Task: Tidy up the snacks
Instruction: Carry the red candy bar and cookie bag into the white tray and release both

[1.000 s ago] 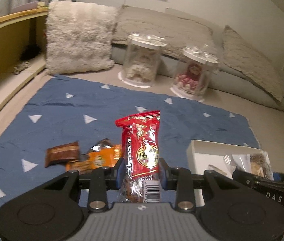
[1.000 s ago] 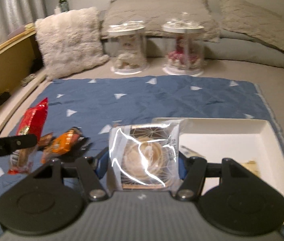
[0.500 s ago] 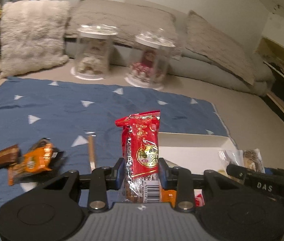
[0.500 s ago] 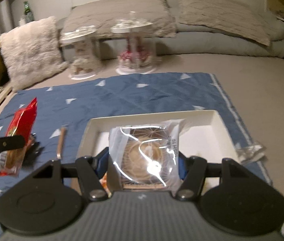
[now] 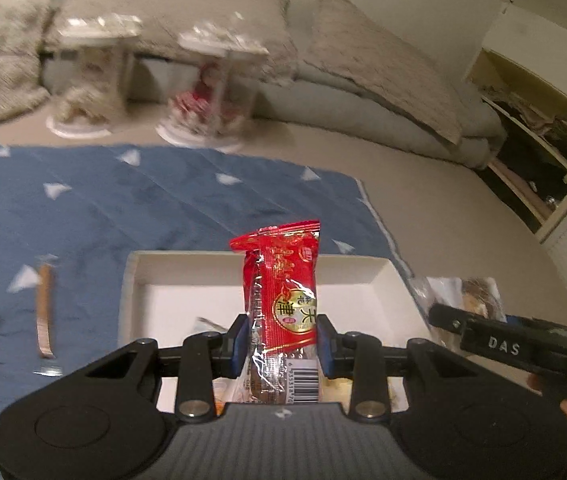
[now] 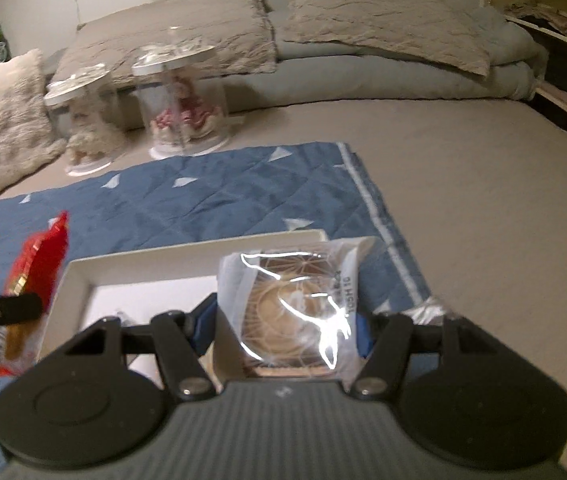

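My left gripper is shut on a red snack packet and holds it upright above the white tray. My right gripper is shut on a clear-wrapped round pastry over the right part of the tray. The red packet also shows at the left in the right wrist view. The pastry shows at the right in the left wrist view. Some snacks lie in the tray, mostly hidden behind the grippers.
The tray sits on a blue blanket with white triangles. A thin brown stick snack lies left of the tray. Two clear domed jars and cushions stand behind. A clear wrapper lies right of the tray.
Both grippers have moved to the right with their snacks. The left gripper is now over the tray; the orange and brown packets have left its view.
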Action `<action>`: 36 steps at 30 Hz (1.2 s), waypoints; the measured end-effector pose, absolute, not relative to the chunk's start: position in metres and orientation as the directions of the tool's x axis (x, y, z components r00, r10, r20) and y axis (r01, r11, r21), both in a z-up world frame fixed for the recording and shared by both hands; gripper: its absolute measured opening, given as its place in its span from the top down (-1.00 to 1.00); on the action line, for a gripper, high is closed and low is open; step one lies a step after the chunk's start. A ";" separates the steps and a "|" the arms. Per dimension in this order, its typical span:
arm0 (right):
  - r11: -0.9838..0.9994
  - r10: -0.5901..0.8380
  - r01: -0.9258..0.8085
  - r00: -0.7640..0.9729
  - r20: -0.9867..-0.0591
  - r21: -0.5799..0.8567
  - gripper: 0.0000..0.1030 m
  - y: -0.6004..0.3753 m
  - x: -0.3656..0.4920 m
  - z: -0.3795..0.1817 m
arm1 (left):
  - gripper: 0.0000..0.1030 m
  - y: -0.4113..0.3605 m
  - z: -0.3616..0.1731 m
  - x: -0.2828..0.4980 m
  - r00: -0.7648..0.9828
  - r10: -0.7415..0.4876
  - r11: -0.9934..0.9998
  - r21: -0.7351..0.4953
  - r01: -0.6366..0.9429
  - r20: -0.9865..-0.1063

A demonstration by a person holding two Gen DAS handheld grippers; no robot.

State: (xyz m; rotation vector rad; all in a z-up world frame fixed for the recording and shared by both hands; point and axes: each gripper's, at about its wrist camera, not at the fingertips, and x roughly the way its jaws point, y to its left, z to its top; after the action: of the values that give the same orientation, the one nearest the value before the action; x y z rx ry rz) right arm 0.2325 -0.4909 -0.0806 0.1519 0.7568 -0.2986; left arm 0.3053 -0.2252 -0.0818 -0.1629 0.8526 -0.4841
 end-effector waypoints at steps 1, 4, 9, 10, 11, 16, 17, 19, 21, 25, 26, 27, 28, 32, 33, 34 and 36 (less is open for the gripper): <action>0.947 -0.210 0.321 0.685 -0.697 0.029 -0.34 -0.496 0.237 -0.083 | 0.29 -0.232 -0.087 0.309 0.546 -0.478 0.876 -0.335 0.346 -0.688; 0.948 -0.197 0.315 0.684 -0.702 0.041 -0.34 -0.507 0.254 -0.090 | 0.29 -0.249 -0.107 0.321 0.504 -0.495 0.866 -0.357 0.349 -0.708; 0.947 -0.158 0.311 0.669 -0.726 0.082 -0.34 -0.519 0.284 -0.113 | 0.28 -0.272 -0.137 0.339 0.456 -0.495 0.864 -0.364 0.348 -0.739; 0.947 -0.152 0.310 0.665 -0.732 0.086 -0.34 -0.518 0.290 -0.118 | 0.28 -0.275 -0.143 0.343 0.450 -0.493 0.865 -0.366 0.343 -0.745; 0.948 -0.146 0.308 0.657 -0.739 0.086 -0.34 -0.519 0.297 -0.125 | 0.28 -0.277 -0.148 0.347 0.443 -0.489 0.868 -0.367 0.335 -0.751; 0.952 -0.133 0.294 0.646 -0.752 0.084 -0.34 -0.521 0.321 -0.143 | 0.28 -0.281 -0.162 0.366 0.440 -0.475 0.877 -0.368 0.309 -0.762; 0.953 -0.131 0.291 0.649 -0.750 0.085 -0.35 -0.521 0.326 -0.145 | 0.28 -0.281 -0.164 0.369 0.442 -0.474 0.878 -0.371 0.303 -0.762; 0.952 -0.135 0.294 0.652 -0.746 0.084 -0.36 -0.522 0.333 -0.148 | 0.27 -0.281 -0.166 0.375 0.444 -0.472 0.880 -0.370 0.299 -0.762; 0.949 -0.148 0.304 0.651 -0.745 0.078 -0.39 -0.523 0.336 -0.149 | 0.21 -0.282 -0.170 0.378 0.442 -0.463 0.884 -0.362 0.297 -0.768; 0.944 -0.123 0.307 0.666 -0.735 0.120 -0.80 -0.524 0.332 -0.150 | -0.19 -0.283 -0.175 0.380 0.416 -0.452 0.889 -0.360 0.282 -0.789; 0.943 -0.123 0.309 0.666 -0.735 0.122 -0.80 -0.525 0.332 -0.149 | -0.20 -0.282 -0.175 0.379 0.415 -0.452 0.889 -0.358 0.286 -0.789; 0.944 -0.117 0.304 0.667 -0.736 0.125 -0.80 -0.525 0.331 -0.147 | -0.21 -0.282 -0.174 0.377 0.416 -0.447 0.890 -0.351 0.289 -0.792; 0.945 -0.116 0.302 0.666 -0.737 0.124 -0.80 -0.524 0.330 -0.145 | -0.21 -0.282 -0.173 0.376 0.413 -0.439 0.893 -0.340 0.294 -0.798; 0.948 -0.119 0.300 0.646 -0.754 0.108 -0.80 -0.525 0.320 -0.142 | -0.32 -0.283 -0.168 0.365 0.398 -0.419 0.898 -0.305 0.317 -0.816; 0.948 -0.118 0.300 0.640 -0.759 0.106 -0.80 -0.525 0.318 -0.141 | -0.32 -0.283 -0.165 0.362 0.404 -0.412 0.900 -0.294 0.322 -0.817; 0.949 -0.118 0.298 0.636 -0.763 0.102 -0.80 -0.525 0.314 -0.139 | -0.34 -0.283 -0.163 0.359 0.409 -0.405 0.902 -0.283 0.327 -0.818; 0.954 -0.116 0.286 0.637 -0.762 0.094 -0.80 -0.523 0.305 -0.134 | -0.35 -0.282 -0.157 0.354 0.416 -0.395 0.904 -0.266 0.334 -0.819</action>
State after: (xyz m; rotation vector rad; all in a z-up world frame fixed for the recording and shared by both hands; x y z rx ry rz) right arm 0.3054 -0.5227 -0.1337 0.2138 0.8514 -0.2318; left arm 0.3536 -0.2819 -0.1570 -0.0651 1.0464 -0.4580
